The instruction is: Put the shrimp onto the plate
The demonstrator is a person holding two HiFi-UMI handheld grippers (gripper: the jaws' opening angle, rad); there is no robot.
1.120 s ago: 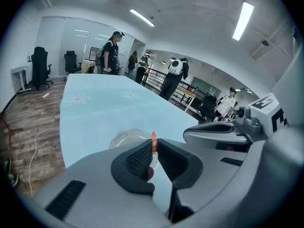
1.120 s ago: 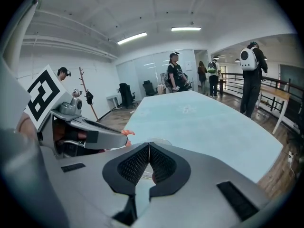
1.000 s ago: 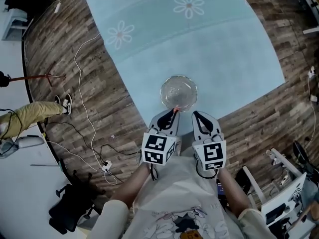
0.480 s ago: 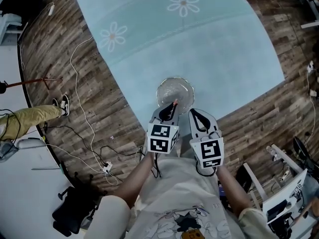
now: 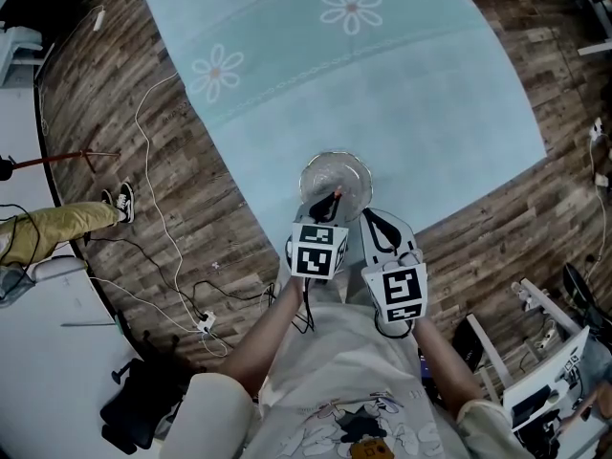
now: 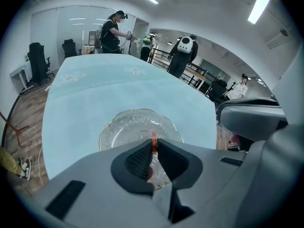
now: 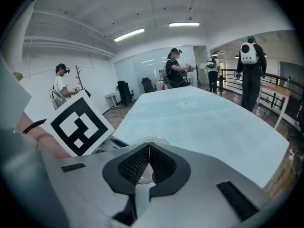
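Note:
A clear glass plate with a scalloped rim sits near the front edge of the light blue tablecloth. My left gripper is shut on an orange-red shrimp, whose tip sticks out between the jaws right over the plate's near part. Just to its right, my right gripper is shut with nothing in it, short of the plate. In the right gripper view the plate shows just past the closed jaws.
The table has two daisy prints on its cloth. Wood floor surrounds it, with cables at the left. Several people stand beyond the table in the gripper views. A railing runs at the right.
The left gripper has moved slightly forward with the shrimp, so its tip now lies over the plate. The right gripper has barely moved.

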